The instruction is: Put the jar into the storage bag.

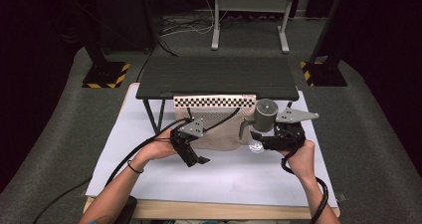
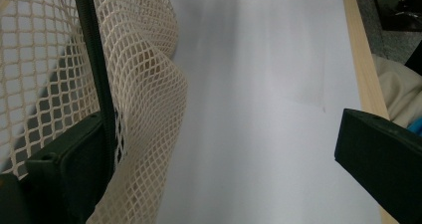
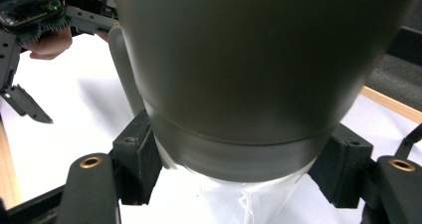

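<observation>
Mesh bag [image 1: 225,127] of cream netting lies on the white sheet [image 1: 209,176] that covers the table [image 1: 199,209], just in front of a low black shelf [image 1: 216,77], with a checkered strip [image 1: 214,101] along its far edge. In the left gripper view the net [image 2: 144,84] rises in folds at the left, and a dark zipper band [image 2: 94,64] runs down to the left jaw.

Left tool [image 1: 191,152] is at the near left corner of the bag. Its 2 jaws stand wide apart; the left one touches the netting and the right one is over bare sheet. Between them the sheet is free up to the wooden table edge [image 2: 363,69].

Right tool [image 1: 263,143] is at the right side of the bag and is clamped on a grey mug [image 1: 264,115], which stands upright beside the bag's right edge. In the right gripper view both jaws press the mug [image 3: 249,74] near its base, and its handle [image 3: 124,74] is at the left. Something clear and shiny [image 1: 257,147] lies under the mug; I cannot tell what it is.

Nearer to the person than the bag, the white sheet is open and wide.
</observation>
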Demonstrator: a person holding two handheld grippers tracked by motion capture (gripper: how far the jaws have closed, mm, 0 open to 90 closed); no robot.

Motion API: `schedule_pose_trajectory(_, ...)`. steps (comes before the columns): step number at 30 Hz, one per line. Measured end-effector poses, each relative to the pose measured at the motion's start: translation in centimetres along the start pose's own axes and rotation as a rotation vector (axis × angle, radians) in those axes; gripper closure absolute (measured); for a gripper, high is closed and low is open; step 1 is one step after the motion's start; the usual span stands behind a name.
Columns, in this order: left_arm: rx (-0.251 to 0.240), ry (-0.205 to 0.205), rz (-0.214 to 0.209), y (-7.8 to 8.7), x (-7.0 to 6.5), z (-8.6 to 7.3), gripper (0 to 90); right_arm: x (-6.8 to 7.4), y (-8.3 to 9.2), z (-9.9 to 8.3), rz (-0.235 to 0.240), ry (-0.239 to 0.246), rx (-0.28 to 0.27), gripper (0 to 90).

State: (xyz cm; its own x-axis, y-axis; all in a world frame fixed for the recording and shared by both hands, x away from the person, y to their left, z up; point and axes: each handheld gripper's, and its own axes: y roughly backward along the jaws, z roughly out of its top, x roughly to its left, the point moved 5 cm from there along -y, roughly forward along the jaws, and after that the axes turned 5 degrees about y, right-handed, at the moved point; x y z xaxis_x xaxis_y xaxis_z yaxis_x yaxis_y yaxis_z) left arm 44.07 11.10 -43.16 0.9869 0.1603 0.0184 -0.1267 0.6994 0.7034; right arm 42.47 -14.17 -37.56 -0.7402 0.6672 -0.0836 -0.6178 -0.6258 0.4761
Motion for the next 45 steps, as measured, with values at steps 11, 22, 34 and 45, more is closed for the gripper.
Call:
schedule_pose_trajectory(11, 0.001, -0.001, 0.001, 0.0, 0.0, 0.0, 0.0, 0.2, -0.7, 1.5, 0.013, 0.014, -0.009, 30.0)
schedule_pose_trajectory(22, 0.001, -0.002, 0.003, 0.0, 0.0, 0.0, 0.0, 0.6, -1.4, 3.0, 0.030, 0.030, -0.021, 30.1)
schedule_pose_trajectory(34, 0.002, -0.004, 0.004, 0.0, 0.0, 0.0, 0.0, 1.1, -1.9, 4.3, 0.046, 0.047, -0.029, 30.0)
schedule_pose_trajectory(45, 0.005, -0.007, 0.008, -0.1, 0.0, -0.1, 0.0, 1.3, -2.1, 5.5, 0.056, 0.052, -0.042, 30.1)
